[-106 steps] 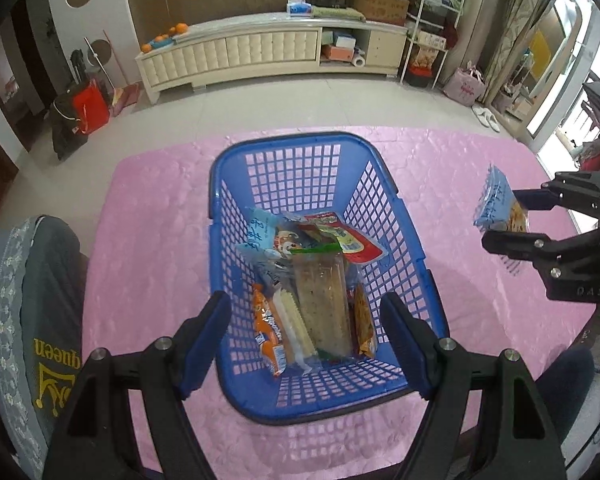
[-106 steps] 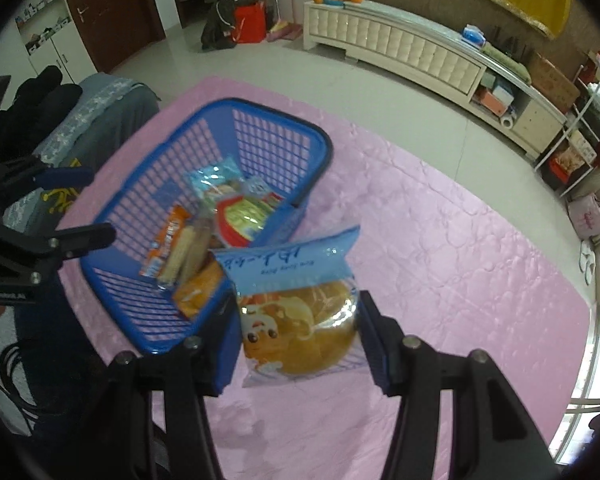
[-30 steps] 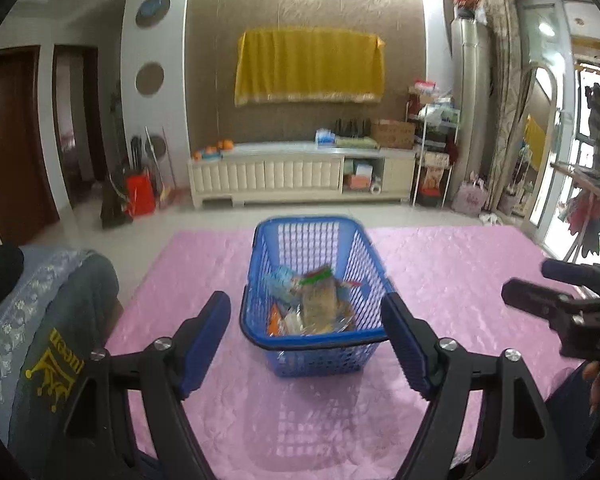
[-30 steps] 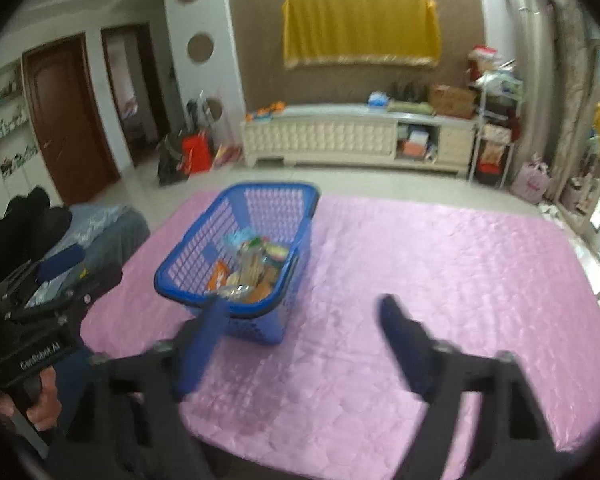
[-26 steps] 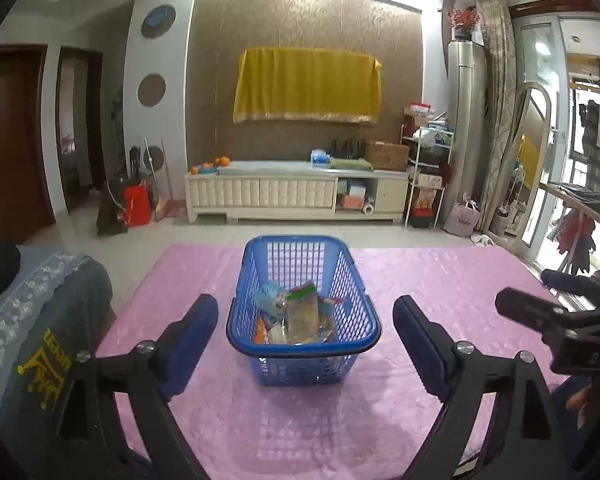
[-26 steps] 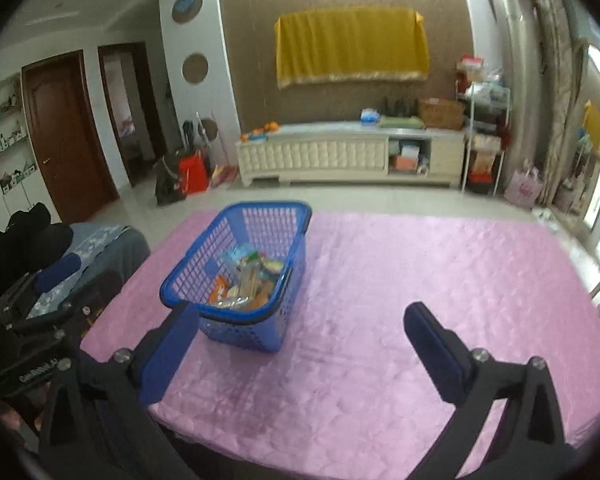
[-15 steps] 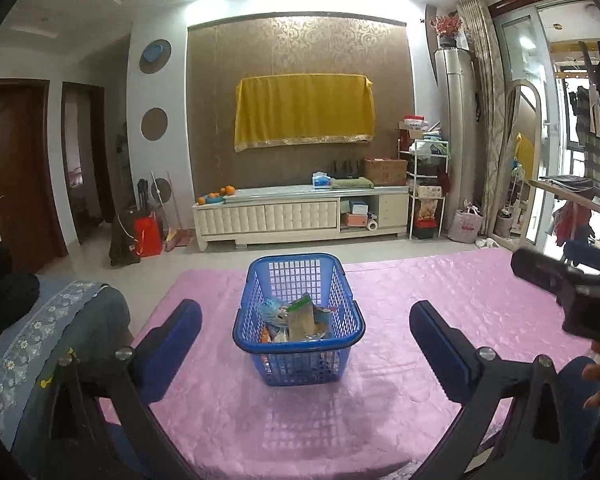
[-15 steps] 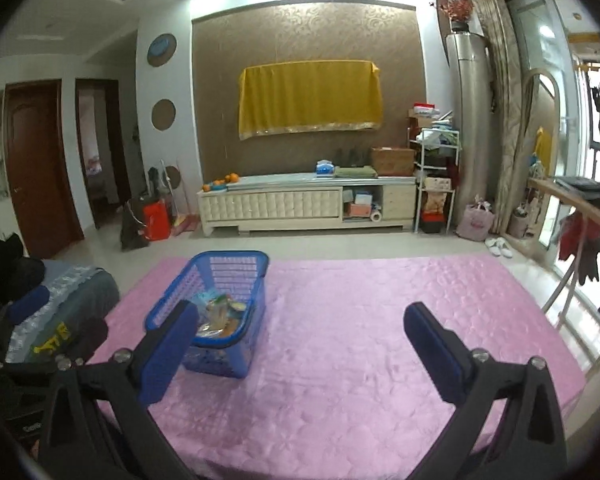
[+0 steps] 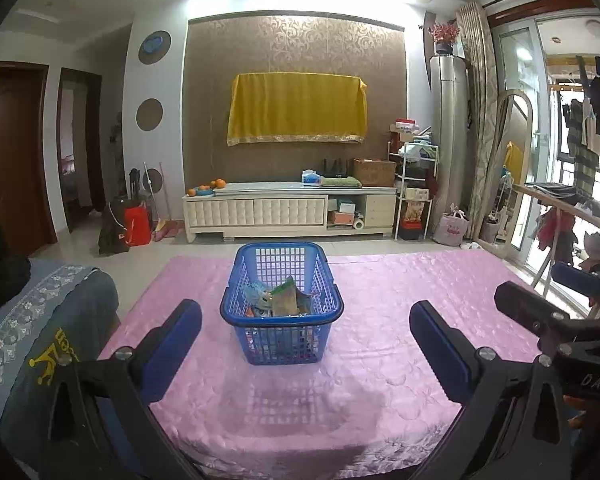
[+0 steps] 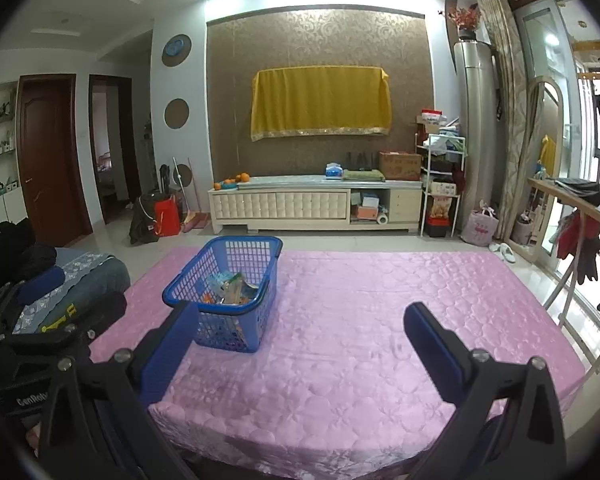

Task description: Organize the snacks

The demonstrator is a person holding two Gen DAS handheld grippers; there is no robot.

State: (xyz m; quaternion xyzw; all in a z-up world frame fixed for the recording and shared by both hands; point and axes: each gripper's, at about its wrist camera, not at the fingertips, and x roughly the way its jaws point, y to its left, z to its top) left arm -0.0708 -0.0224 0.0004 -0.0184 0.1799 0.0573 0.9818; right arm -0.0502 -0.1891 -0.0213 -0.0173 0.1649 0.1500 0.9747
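Note:
A blue plastic basket [image 9: 282, 322] stands on the pink quilted table [image 9: 380, 300] and holds several snack packets [image 9: 284, 300]. My left gripper [image 9: 306, 312] is open and empty, well back from the basket near the table's front edge. In the right wrist view the basket [image 10: 224, 292] sits at the left of the table [image 10: 360, 320], and my right gripper [image 10: 300, 320] is open with nothing between its fingers. The right gripper also shows at the right edge of the left wrist view [image 9: 556, 300], fingers apart.
A grey cushioned chair [image 9: 40, 320] with yellow print stands left of the table. Beyond the table are tiled floor, a white TV cabinet [image 9: 288, 208], a shelf rack [image 9: 414, 188] and a clothes rail [image 10: 572, 216] at the right.
Both grippers have drawn back from the basket and tilted up, so it looks smaller and farther. The right gripper let go of the blue snack bag seen earlier; both stand wider open.

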